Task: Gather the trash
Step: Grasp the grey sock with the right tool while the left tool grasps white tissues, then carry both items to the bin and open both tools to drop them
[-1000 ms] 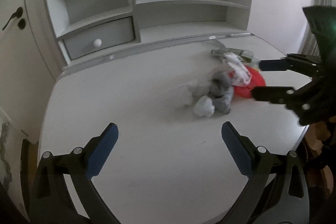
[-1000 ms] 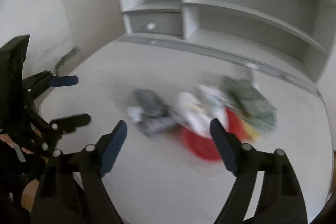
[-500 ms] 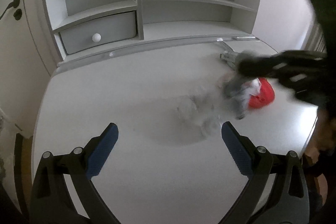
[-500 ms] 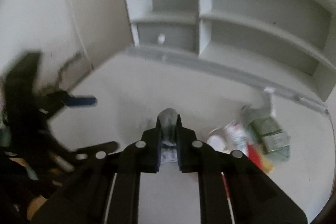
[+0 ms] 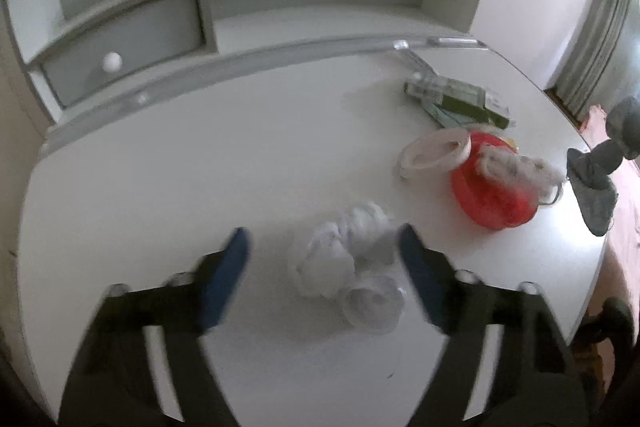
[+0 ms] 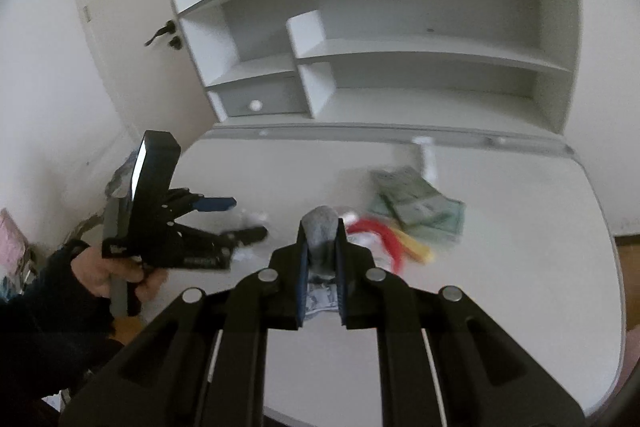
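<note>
A crumpled white plastic wad point(image 5: 344, 259) lies on the white desk point(image 5: 200, 167). My left gripper point(image 5: 322, 241) straddles it with jaws closing; the pads still stand off its sides. In the right wrist view the left gripper point(image 6: 248, 218) is held low over the desk by a hand in a dark sleeve. My right gripper point(image 6: 322, 229) is shut on a grey crumpled piece point(image 6: 320, 217) and holds it above the desk. In the left wrist view that grey piece point(image 5: 596, 187) hangs past the desk's right edge.
More litter lies at the desk's right: a red round lid point(image 5: 492, 195), a white band point(image 5: 436, 151), fluffy white tissue point(image 5: 516, 163) and a green packet point(image 5: 464, 103) with a clear bottle. A shelf unit with a drawer point(image 5: 120, 43) backs the desk.
The right gripper shut on the grey piece and carried it up and off to the right. The left gripper moved in over the white wad and its jaws narrowed.
</note>
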Motion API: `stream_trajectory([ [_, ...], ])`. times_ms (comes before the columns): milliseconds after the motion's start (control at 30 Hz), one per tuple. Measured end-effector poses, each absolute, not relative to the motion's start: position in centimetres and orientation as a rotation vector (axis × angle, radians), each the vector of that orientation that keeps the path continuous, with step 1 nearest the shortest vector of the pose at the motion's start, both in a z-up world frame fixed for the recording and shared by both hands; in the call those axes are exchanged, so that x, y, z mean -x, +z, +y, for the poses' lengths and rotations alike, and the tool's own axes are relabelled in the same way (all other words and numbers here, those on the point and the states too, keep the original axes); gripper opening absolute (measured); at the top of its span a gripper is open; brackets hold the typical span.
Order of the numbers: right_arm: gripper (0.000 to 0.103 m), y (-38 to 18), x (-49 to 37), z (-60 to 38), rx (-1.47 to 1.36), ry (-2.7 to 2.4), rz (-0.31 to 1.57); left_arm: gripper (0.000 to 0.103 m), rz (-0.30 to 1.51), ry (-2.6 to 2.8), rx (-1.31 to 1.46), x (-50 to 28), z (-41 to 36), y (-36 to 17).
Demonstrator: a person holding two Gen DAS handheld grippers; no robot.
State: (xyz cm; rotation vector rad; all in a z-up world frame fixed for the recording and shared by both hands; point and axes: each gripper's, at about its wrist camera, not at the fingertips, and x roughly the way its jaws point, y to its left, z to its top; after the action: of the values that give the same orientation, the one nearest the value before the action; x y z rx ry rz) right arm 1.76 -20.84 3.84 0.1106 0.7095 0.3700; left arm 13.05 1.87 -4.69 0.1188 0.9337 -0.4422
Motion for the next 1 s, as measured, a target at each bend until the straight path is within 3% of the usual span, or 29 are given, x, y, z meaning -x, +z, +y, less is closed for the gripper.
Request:
stream_trajectory([
  [33,0.012,3.8,-1.3,-21.6,-0.121,0.354,0.707,0.045,0.942,-0.462,-0.087,-13.2,1.8,-4.5],
  [100,0.012,3.7,-0.4,-23.4,-0.143,0.321,0.699,0.039,0.941,-0.451,-0.087,-13.3,1.5,-4.1],
  [467,0.012,4.0,5.5,-32.3,-0.265,0.141,0.650,0.038,0.784,-0.524,-0.116,-9.8,-5.4,2.7],
  [800,0.012,-1.9,18.8,-48.6,-0.442,-0.350,0.646,0.038,0.768,-0.983,-0.237,-0.9,-28.3,1.6],
  [1000,0.012,-11.2,28.4,-57.3,-0.603,-0.628,0.752,0.038,0.786,-1.206,-0.330,6.4,-40.3,-3.3],
])
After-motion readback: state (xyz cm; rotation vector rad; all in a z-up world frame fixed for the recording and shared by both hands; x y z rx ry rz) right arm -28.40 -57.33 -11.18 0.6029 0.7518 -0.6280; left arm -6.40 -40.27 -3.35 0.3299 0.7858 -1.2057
